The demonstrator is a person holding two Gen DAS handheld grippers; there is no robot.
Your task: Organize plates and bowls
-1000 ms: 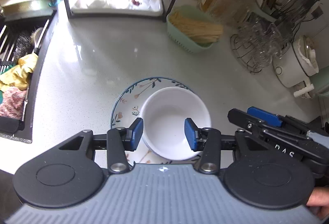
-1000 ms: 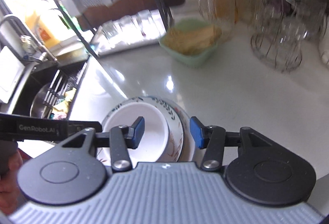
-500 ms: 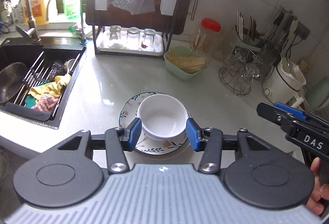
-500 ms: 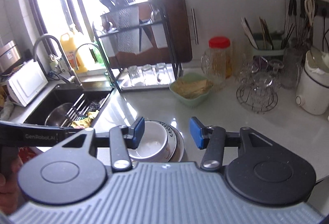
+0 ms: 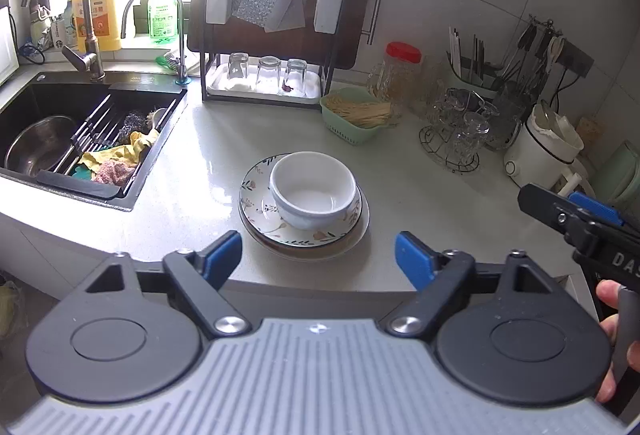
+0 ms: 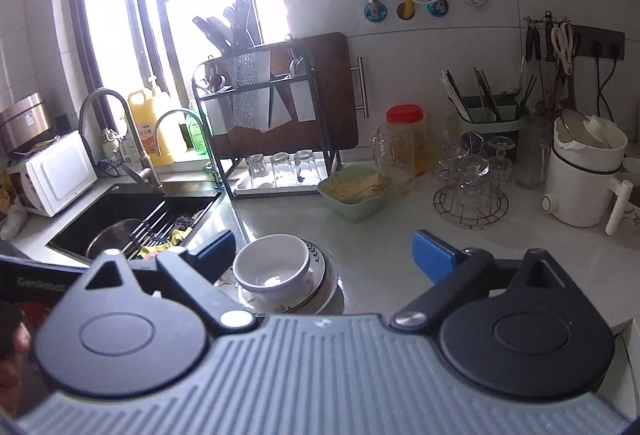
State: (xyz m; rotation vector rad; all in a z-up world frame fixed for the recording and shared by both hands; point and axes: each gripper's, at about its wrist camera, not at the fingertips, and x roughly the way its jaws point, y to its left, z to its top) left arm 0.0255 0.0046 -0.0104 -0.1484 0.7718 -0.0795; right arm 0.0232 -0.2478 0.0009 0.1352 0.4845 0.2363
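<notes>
A white bowl (image 5: 313,195) sits upright on a floral plate (image 5: 256,195), which lies on a larger plate (image 5: 352,239), near the front edge of the counter. The stack also shows in the right wrist view, with the bowl (image 6: 272,267) on the plates (image 6: 324,275). My left gripper (image 5: 318,255) is open and empty, held back above the counter's front edge, short of the stack. My right gripper (image 6: 326,251) is open and empty, to the right of the stack; it shows at the right edge of the left wrist view (image 5: 568,211).
A black sink (image 5: 80,139) with a steel pot and cloths lies to the left. A dish rack (image 5: 272,75) with upturned glasses stands behind. A green basket (image 5: 356,115), a wire glass stand (image 5: 456,143) and a white kettle (image 5: 540,151) stand at the right.
Both grippers have pulled back and up from the bowl and plates, and both jaws have opened wider. The bowl stays on the plates.
</notes>
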